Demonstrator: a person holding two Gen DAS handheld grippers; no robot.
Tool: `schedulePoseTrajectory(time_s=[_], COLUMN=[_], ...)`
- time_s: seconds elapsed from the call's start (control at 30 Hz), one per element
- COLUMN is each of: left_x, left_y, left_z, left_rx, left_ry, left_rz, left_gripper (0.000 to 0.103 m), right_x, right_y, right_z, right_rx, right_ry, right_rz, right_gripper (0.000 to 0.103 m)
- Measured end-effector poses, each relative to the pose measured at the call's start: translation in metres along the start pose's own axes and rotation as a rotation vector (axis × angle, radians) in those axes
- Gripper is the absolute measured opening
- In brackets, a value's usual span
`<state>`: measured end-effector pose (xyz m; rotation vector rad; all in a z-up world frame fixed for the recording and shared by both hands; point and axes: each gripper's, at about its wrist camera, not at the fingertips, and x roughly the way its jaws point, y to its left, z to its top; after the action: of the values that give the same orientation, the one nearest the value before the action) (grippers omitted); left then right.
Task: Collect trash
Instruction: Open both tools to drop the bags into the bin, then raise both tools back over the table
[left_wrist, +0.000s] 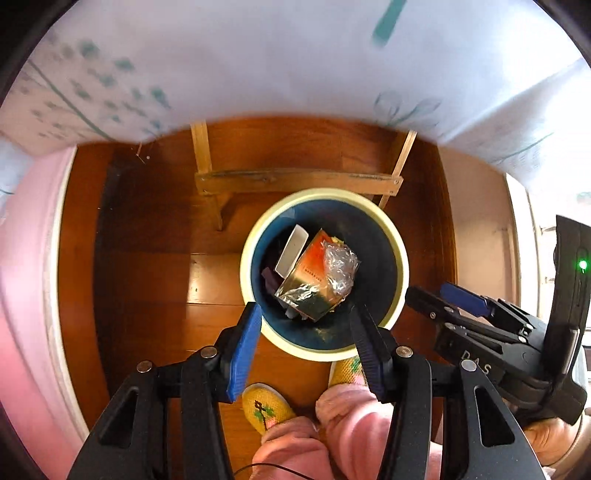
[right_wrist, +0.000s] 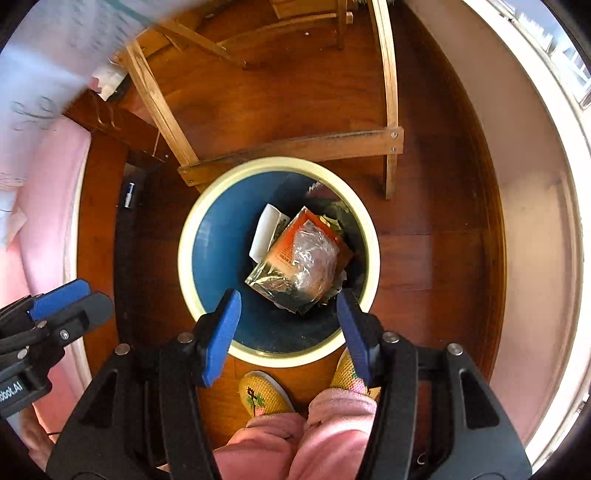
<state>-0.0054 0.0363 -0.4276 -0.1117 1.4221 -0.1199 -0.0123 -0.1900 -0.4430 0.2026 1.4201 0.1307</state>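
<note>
A round bin with a cream rim (left_wrist: 400, 254) (right_wrist: 188, 236) and blue inside stands on the wooden floor below both grippers. Inside lie an orange packet (left_wrist: 310, 258) (right_wrist: 286, 245), crumpled clear plastic (left_wrist: 340, 264) (right_wrist: 314, 262), a white carton (left_wrist: 291, 251) (right_wrist: 266, 230) and shiny foil (left_wrist: 299, 295) (right_wrist: 266, 277). My left gripper (left_wrist: 306, 343) is open and empty above the bin's near rim. My right gripper (right_wrist: 288, 332) is open and empty above the same rim; it also shows at the right of the left wrist view (left_wrist: 443, 295).
A wooden table frame (left_wrist: 295, 181) (right_wrist: 291, 147) stands just behind the bin, under a white patterned cloth (left_wrist: 258, 66). The person's yellow slippers (left_wrist: 266, 406) (right_wrist: 264, 395) and pink trousers (right_wrist: 295, 435) are beside the bin's near side. A pink wall (left_wrist: 26, 277) lies left.
</note>
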Motion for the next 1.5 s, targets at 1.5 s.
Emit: schedulePoseTrajectory(time_s=[1.5], left_x=[-0.508], left_y=[-0.02], left_z=[0.073], left_rx=[0.083], left_ry=[-0.443], left_rz=[-0.061], left_gripper=[0.051], right_x=[-0.499], right_y=[0.168], right_z=[0.052], right_rx=[-0.122], right_ry=[-0.56], right_rz=[0.015], right_gripper=[0.051])
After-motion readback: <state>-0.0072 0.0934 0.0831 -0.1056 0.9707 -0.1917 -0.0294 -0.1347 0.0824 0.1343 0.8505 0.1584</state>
